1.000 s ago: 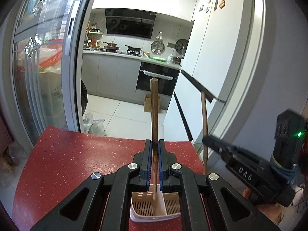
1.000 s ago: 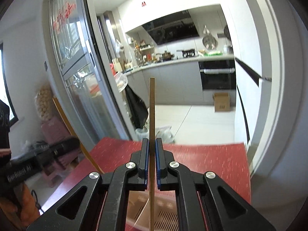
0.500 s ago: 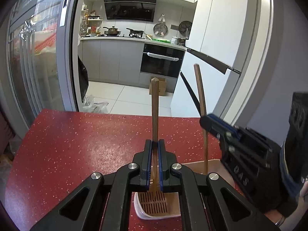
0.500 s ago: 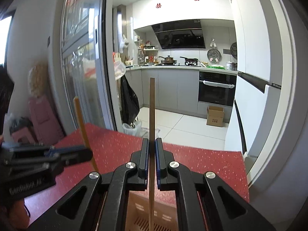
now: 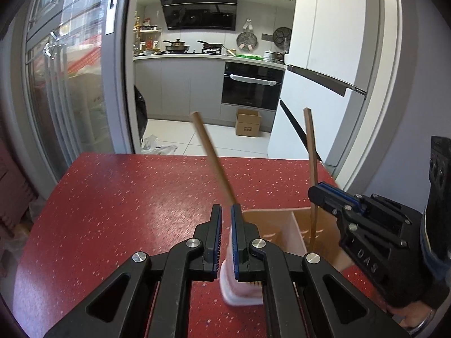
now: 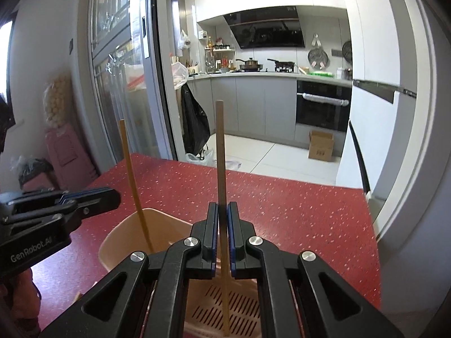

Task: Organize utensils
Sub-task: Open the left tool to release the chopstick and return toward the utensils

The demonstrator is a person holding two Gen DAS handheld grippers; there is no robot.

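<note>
A beige slotted utensil holder (image 5: 284, 225) (image 6: 166, 225) stands on the red speckled table (image 5: 126, 211). My left gripper (image 5: 226, 211) is slightly open and empty. A wooden chopstick (image 5: 214, 163) (image 6: 135, 188) leans free in the holder, tilted away from the left jaws. My right gripper (image 6: 222, 211) (image 5: 318, 194) is shut on a second wooden chopstick (image 6: 221, 169) (image 5: 311, 157), holding it upright with its lower end inside the holder.
The table's far edge (image 6: 282, 180) ends before a kitchen doorway. A sliding glass door (image 5: 70, 84) is at the left. A white fridge (image 5: 324, 90) stands at the right. A cardboard box (image 5: 248, 122) sits on the kitchen floor.
My left gripper opened and let go of its chopstick, which now leans to the left in the holder. Both grippers dropped lower towards the holder. The right stays shut on its chopstick.
</note>
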